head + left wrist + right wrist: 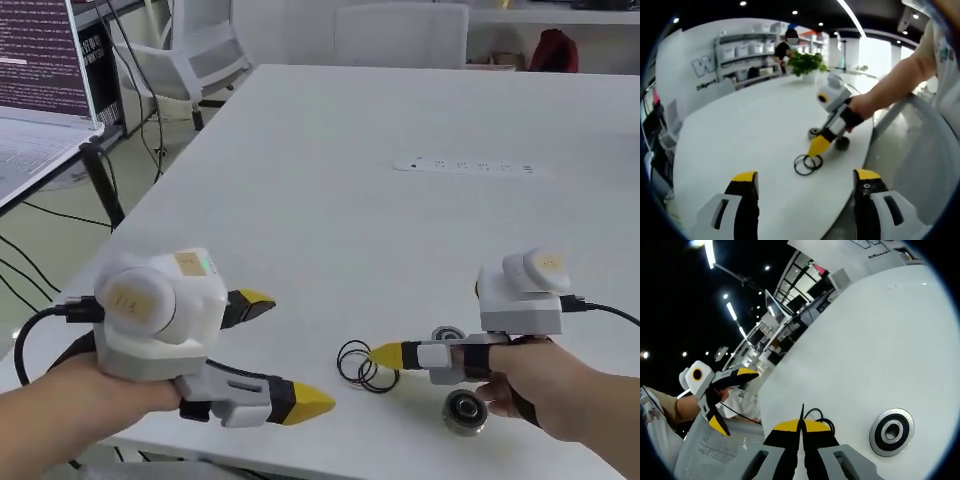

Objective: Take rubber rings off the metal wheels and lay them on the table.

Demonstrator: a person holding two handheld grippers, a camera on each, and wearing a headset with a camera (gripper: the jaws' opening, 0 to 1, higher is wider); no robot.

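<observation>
Rings: rubber rings (360, 367) lie on table (330, 180) near its 6 o'clock edge. Right gripper (380, 355) jaws are closed, pinching a strand. Metal wheel (465, 411) sits at 4 o'clock of them, second wheel (447, 333) at 2. Left gripper (283, 352) jaws are wide apart and empty. Tabletop is free toward 12. Monitor (40, 50) text is unreadable.

A white table (330, 180) is stretching ahead of the left gripper (295, 350); a monitor (40, 60) is glowing to its left, and a white chair (400, 35) (at the far edge) is standing well beyond the right gripper (385, 355).
</observation>
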